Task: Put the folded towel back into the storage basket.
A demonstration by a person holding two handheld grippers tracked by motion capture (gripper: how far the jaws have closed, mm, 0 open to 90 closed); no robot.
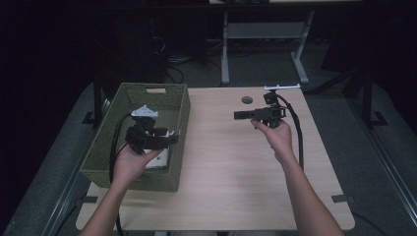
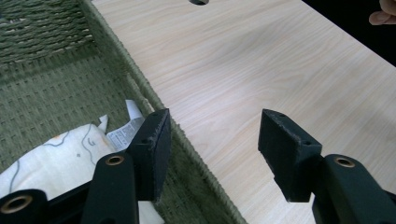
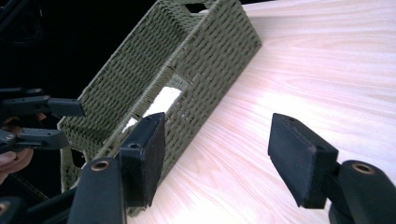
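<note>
The left gripper (image 1: 173,138), a black two-jaw tool held in the person's left hand (image 1: 129,162), hangs above the right-hand part of the green woven rectangular basket (image 1: 103,147) with its jaws pointing toward the middle of the table; its own view shows the jaws spread wide with nothing between them, one pad (image 2: 154,151) over the basket's inside and the other over the bare tabletop, so the gripper (image 2: 212,154) straddles the basket's right wall. A grey three-cornered plate (image 1: 144,112) sits on top of it, and its black cable (image 1: 116,142) loops down past the wrist. Below it, inside the basket, lies a white cloth-like item with thin dark line markings and a small printed label (image 2: 122,133) at its edge — what it is exactly I cannot tell. The right gripper (image 1: 237,115), held in the right hand (image 1: 278,137) well apart from the basket, is raised above the far middle of the light wooden table (image 1: 231,172), its jaws pointing left toward the basket; its own view shows it (image 3: 217,156) open as well, holding nothing, with the basket's outer wall (image 3: 205,60) ahead. Its cable (image 1: 298,137) trails along the forearm. A small round hole (image 1: 247,100) sits in the tabletop near the far edge — just beyond the right gripper.
</note>
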